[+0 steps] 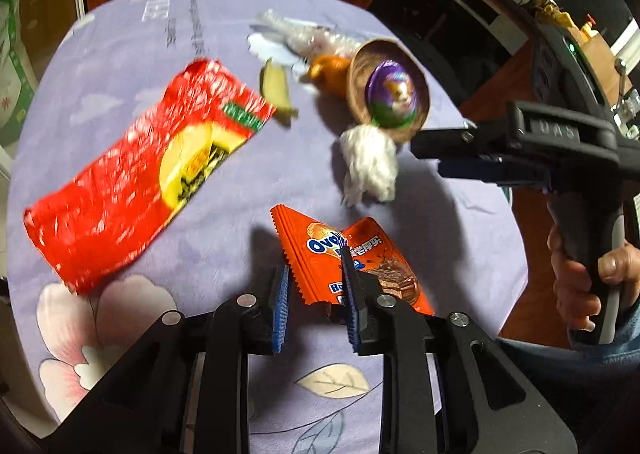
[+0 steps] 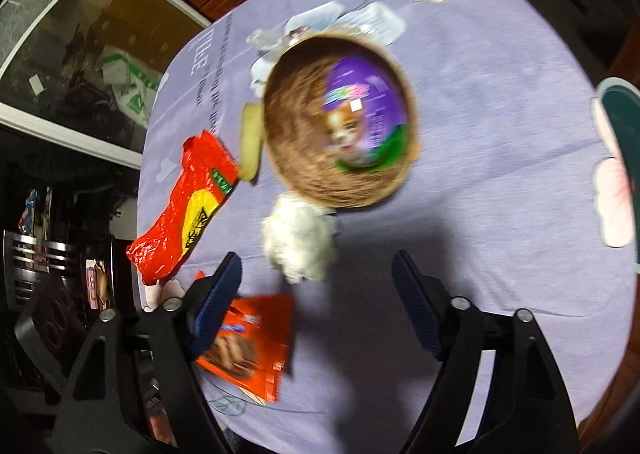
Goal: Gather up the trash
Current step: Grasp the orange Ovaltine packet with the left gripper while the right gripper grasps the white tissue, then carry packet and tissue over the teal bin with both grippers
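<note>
My left gripper (image 1: 314,286) jaws parted, straddling orange wafer wrapper (image 1: 320,250), long axis running ahead-right; my right gripper (image 2: 316,290) wide open above tissue wad (image 2: 300,246), nearer it

Bowl (image 2: 344,190) blurred; egg (image 2: 366,114) print prob. unreadable.

- The orange wrapper (image 1: 352,262) carries a blue oval logo beginning "Oval" (the rest is cut off by a gripper finger), with white Chinese characters beside it too small to make out.
- The right gripper's (image 1: 444,158) black body is embossed "UAS" or something close to it.
- The lilac tablecloth (image 1: 208,182) has grey printed lines, blurred beyond reading.
- The red bag (image 1: 140,174) shows black characters on yellow, illegible.
</note>
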Available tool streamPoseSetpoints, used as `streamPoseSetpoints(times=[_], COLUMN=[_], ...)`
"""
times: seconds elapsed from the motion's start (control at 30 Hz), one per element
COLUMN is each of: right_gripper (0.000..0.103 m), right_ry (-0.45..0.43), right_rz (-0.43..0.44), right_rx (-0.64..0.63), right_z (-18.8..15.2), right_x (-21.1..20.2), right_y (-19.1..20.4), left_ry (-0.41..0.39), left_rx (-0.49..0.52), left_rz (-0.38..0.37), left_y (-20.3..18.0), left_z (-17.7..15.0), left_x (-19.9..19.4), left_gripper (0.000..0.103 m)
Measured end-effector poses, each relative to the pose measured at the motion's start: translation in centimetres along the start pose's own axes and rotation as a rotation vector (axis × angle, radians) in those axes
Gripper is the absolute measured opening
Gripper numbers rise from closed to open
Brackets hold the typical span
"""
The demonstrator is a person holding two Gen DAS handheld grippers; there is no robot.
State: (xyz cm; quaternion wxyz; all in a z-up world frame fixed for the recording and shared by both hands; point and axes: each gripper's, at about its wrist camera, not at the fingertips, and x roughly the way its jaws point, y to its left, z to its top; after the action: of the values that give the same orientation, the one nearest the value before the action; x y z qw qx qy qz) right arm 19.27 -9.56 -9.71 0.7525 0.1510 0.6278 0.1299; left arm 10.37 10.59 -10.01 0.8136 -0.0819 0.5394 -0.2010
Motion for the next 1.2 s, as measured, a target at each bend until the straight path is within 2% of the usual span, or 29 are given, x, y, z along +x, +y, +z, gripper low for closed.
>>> streamPoseSetpoints(times=[0.23,0.33,0.37,0.4,0.47,0.53,0.57,0.9,1.2], right_gripper=[0.063,0.06,0.054,0.031,0.03,0.029,0.028,0.027,0.027], right_ry=[0.015,0.018,0.004,-0.008,0.003,-0.002,0.003,-0.035,-0.081], right_rz=[-0.03,-0.045,-0.061,-0.062,-0.048,-0.049,-0.039,0.031,0.094], right_rx=[0.009,-0.005,-0.021,-0.04,-0.051,-0.061,-0.06,-0.033,-0.027], right_z=[0.7,0.7,0.6,0.6,0.4,0.1,0.0,-1.1,-2.4], right_x=[3.0,4.1,4.2,4.1,4.2,3.9,3.7,-0.7,-5.0], right_y=[1.1,1.5,1.8,2.1,2.3,2.3,2.2,-0.4,-3.1], left_ry=[0.015,0.017,0.012,0.008,-0.008,-0.019,-0.027,-0.091,-0.138], left_rx=[-0.014,-0.015,-0.012,-0.007,0.005,0.02,0.029,0.066,0.073], left_rz=[0.017,0.018,0.019,0.024,0.042,0.062,0.074,0.134,0.126], left_y=[1.9,2.1,2.1,2.0,1.7,1.2,0.9,-1.5,-4.4], left_z=[-1.0,-1.1,-1.0,-0.8,-0.6,-0.2,-0.1,1.2,2.1], left_x=[0.7,1.1,1.1,1.1,1.1,1.3,1.3,-0.5,-2.7], left_gripper=[0.044,0.046,0.046,0.046,0.045,0.035,0.034,0.033,0.033])
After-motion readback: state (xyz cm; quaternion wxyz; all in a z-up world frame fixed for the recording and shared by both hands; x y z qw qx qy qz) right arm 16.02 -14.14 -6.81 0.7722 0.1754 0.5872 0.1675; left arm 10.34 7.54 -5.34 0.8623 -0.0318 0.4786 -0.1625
